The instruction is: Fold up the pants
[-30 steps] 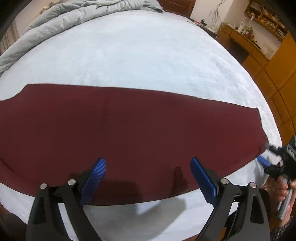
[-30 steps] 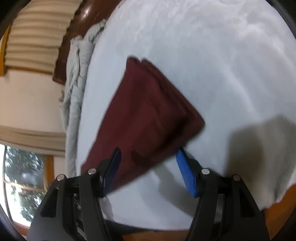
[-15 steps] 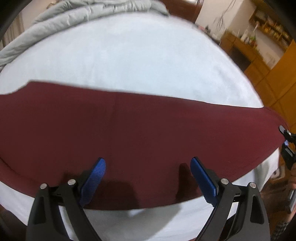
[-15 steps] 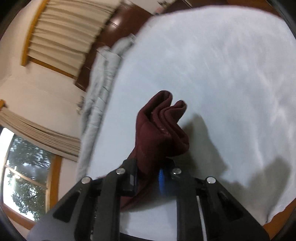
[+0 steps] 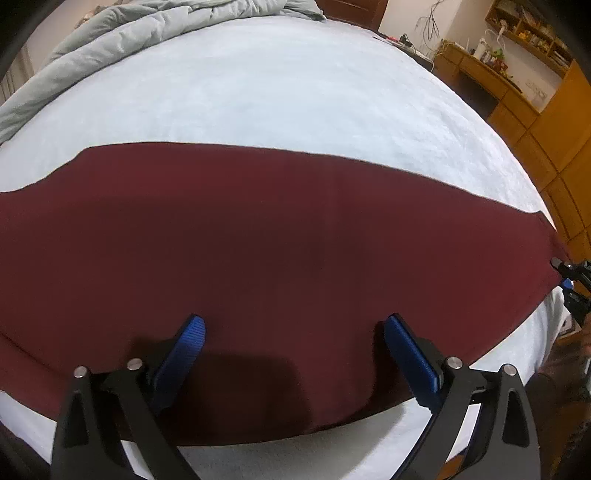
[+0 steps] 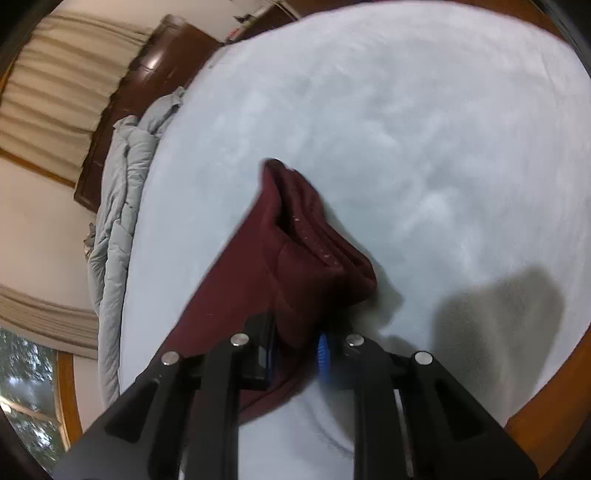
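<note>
Right wrist: right gripper [image 6: 295, 350] just clamped the pants [image 6: 295, 266] end, bunched at frame centre, lifted off the bed [image 6: 406, 110]. Left gripper [image 5: 291, 343] wide open, empty, hovering over the flat pants. Fold-over looks ready.

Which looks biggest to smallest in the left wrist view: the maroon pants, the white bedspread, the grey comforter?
1. White bedspread
2. Maroon pants, nearly as large because nearer the camera
3. Grey comforter

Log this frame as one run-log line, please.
stage: first fold starting | right gripper: shut on pants end, lifted | left gripper: open over pants | surface: bed
</note>
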Demonstrator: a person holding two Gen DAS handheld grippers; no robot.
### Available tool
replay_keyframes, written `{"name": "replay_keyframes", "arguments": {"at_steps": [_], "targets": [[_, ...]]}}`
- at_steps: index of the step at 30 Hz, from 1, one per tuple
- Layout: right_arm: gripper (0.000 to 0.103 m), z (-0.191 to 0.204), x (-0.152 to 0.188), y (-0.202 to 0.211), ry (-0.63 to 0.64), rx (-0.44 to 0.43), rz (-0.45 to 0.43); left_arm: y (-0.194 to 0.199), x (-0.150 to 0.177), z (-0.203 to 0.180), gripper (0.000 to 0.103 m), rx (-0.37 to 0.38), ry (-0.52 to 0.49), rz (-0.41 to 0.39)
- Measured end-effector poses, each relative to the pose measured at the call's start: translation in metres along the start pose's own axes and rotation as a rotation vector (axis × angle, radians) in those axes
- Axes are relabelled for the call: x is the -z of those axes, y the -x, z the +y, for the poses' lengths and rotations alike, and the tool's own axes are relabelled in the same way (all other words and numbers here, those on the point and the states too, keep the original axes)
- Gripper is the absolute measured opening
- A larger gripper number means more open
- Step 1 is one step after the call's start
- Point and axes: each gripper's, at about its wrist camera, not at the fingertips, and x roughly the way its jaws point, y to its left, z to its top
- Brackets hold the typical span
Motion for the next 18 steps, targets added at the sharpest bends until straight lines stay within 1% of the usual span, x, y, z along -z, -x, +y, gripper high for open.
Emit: {"name": "replay_keyframes", "arguments": {"at_steps": [1,3,5,8,12,15,18], "targets": [[0.016,0.013,0.002,0.008,0.057,0.007,-0.022,0.004,-0.001,0.002,0.097,0.016,0.018,-0.003],[0.017,0.038,0.009,0.025,0.153,-0.016,-0.050,0.016,-0.005,0.012,0.097,0.053,0.079,-0.011],[0.017,0.085,0.019,0.036,0.280,-0.066,-0.076,0.025,-0.005,0.020,0.097,0.063,0.115,-0.018],[0.017,0.150,0.043,0.038,0.447,-0.119,-0.078,0.044,-0.005,0.036,0.097,0.090,0.169,-0.039],[0.017,0.209,0.077,0.028,0.561,-0.190,-0.036,0.070,-0.001,0.057,0.097,0.097,0.210,-0.084],[0.017,0.238,0.106,0.013,0.625,-0.191,0.000,0.086,0.001,0.074,0.098,0.096,0.243,-0.107],[0.017,0.271,0.125,-0.004,0.652,-0.204,0.038,0.099,0.006,0.090,0.098,0.088,0.271,-0.133]]}}
